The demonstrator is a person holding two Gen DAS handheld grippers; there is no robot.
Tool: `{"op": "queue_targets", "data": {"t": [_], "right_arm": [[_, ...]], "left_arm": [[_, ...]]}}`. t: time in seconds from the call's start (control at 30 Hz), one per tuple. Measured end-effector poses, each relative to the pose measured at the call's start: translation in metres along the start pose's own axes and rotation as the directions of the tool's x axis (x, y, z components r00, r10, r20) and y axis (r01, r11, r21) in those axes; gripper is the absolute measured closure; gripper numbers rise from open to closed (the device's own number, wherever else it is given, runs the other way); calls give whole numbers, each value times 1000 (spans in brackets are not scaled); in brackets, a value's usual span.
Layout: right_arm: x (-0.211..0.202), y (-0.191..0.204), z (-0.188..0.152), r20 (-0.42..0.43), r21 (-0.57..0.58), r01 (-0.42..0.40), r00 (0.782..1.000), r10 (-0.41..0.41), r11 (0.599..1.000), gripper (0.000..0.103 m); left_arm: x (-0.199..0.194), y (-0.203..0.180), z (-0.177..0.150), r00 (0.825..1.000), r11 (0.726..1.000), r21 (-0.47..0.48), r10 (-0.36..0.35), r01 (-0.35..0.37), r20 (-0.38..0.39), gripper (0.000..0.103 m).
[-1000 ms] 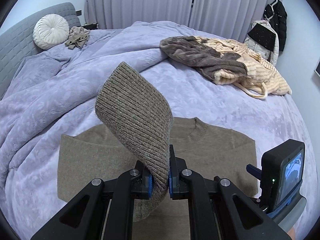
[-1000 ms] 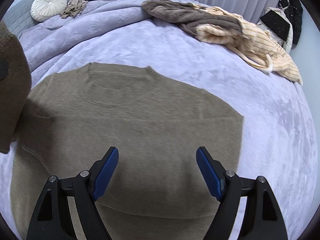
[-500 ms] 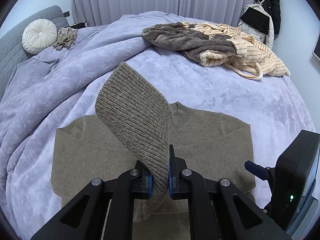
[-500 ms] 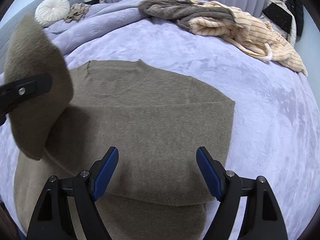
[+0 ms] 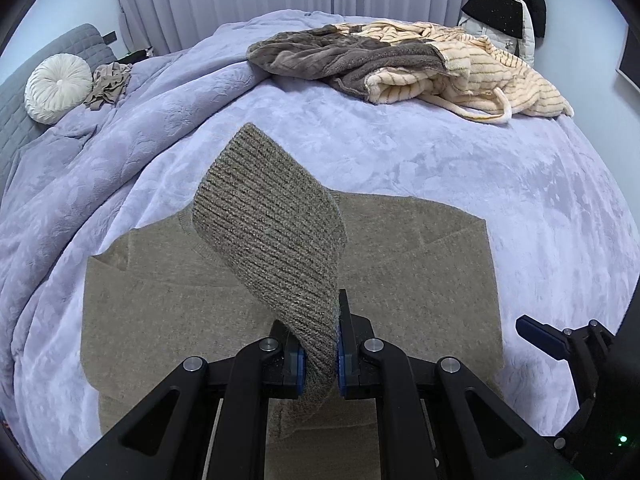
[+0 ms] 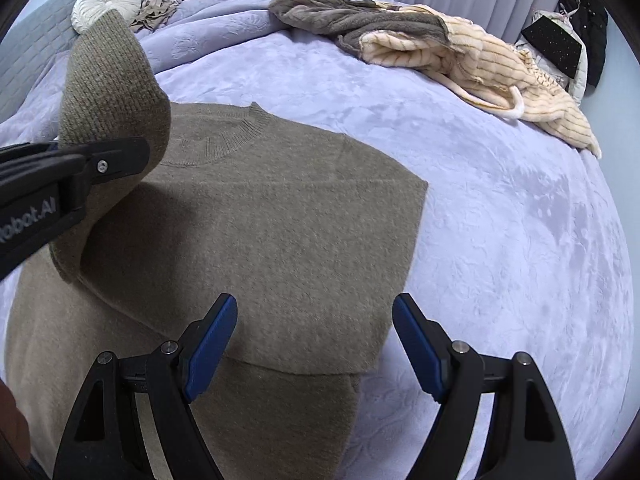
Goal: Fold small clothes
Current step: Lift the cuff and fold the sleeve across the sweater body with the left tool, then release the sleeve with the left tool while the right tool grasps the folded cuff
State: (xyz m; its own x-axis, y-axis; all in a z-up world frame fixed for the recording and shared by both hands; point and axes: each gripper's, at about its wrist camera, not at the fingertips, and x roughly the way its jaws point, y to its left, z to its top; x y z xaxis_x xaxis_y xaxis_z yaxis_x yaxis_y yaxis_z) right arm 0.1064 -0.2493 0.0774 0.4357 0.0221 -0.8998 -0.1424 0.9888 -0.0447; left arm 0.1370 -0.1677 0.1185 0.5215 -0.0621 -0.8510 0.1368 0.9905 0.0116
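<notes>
An olive-brown knit sweater [image 5: 420,280] lies flat on the lavender bedspread [image 5: 440,168], collar toward the far side. My left gripper [image 5: 319,354] is shut on the sweater's ribbed cuff [image 5: 272,236] and holds the sleeve up over the body. In the right wrist view the sweater [image 6: 280,232] fills the middle, and the left gripper [image 6: 108,160] with the lifted sleeve [image 6: 108,96] shows at the left. My right gripper [image 6: 314,344] is open and empty, hovering above the sweater's folded lower right part.
A heap of brown and cream striped fleece clothes [image 5: 420,68] lies at the far right of the bed. A round white cushion [image 5: 58,88] and a small beige garment [image 5: 108,86] sit by the grey headboard [image 5: 24,92]. Dark jackets [image 5: 516,0] hang on the wall.
The left gripper has carried the held sleeve rightward over the sweater's body. The right gripper stayed open and shifted slightly, now nearer the left gripper.
</notes>
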Motion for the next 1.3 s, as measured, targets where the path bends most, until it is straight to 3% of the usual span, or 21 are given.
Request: {"op": "queue_targets", "data": {"t": [0.5,0.63,0.77,0.8,0.83,0.9,0.97,1.1,1.23,1.3], "right_arm": [[-2,-32,-19,1,29,11,1000,-11,1000,21],[0,-38,-23,-9,46,13,1000,-12,999,21],[1,-40,-28,-14,48,13,1000,-12,999,21],[1,-39,-29,-15,48,12,1000,-11,999,21],[2,-39,-30,-16,47,10,1000,-9,999,21],[4,-38,-31,-20,44,6,1000,-5,999,21],[5,-36,-32,-17,44,-6,1000,7,999,21],[4,-32,-32,-1,48,-63,998,63,997,20],[0,-29,-29,39,82,-173,985,170,982,20],[3,-28,-25,46,117,-246,969,242,962,20]], "left_arm": [[39,-38,-5,998,998,59,31,-28,-59,91],[54,-45,-6,997,998,68,14,-9,-77,91],[67,-46,-10,990,997,50,-51,58,-134,89],[69,-44,-11,987,996,40,-71,78,-147,77],[69,-41,-11,983,994,28,-102,107,-152,50],[64,-36,-11,984,993,5,-118,120,-136,7],[50,-30,-10,987,991,5,-136,137,-85,6],[31,-19,-10,974,976,25,-214,216,-75,6],[17,7,-13,964,966,0,-260,260,-55,6],[19,22,-13,970,972,-22,-236,235,-51,6]]}}
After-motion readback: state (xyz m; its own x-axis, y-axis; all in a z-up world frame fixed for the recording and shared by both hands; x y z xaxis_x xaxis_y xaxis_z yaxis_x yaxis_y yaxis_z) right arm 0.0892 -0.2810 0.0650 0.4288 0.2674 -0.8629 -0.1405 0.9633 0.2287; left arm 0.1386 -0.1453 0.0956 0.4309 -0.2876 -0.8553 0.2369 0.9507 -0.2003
